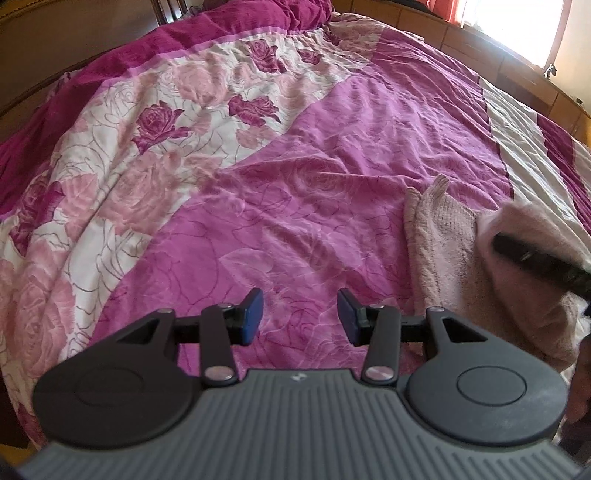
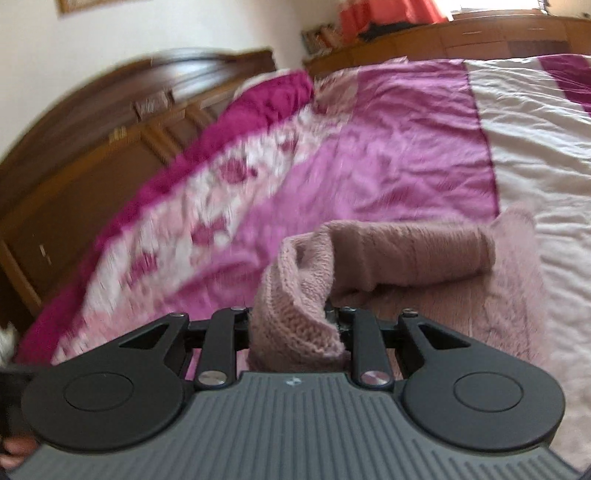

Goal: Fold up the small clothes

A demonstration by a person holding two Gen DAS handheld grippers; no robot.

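Note:
A small pale pink knitted garment lies on the bed at the right of the left wrist view. My left gripper is open and empty, hovering over the purple bedspread to the left of the garment. My right gripper is shut on a bunched fold of the pink knit and holds it lifted; its fingertips are hidden by the cloth. A ribbed sleeve lies across the rest of the garment beyond. The right gripper's finger shows blurred against the knit in the left wrist view.
The bed is covered by a pink and purple rose-patterned bedspread with a white stripe at the right. A dark wooden headboard stands at the left. Wooden cabinets line the far side under a bright window.

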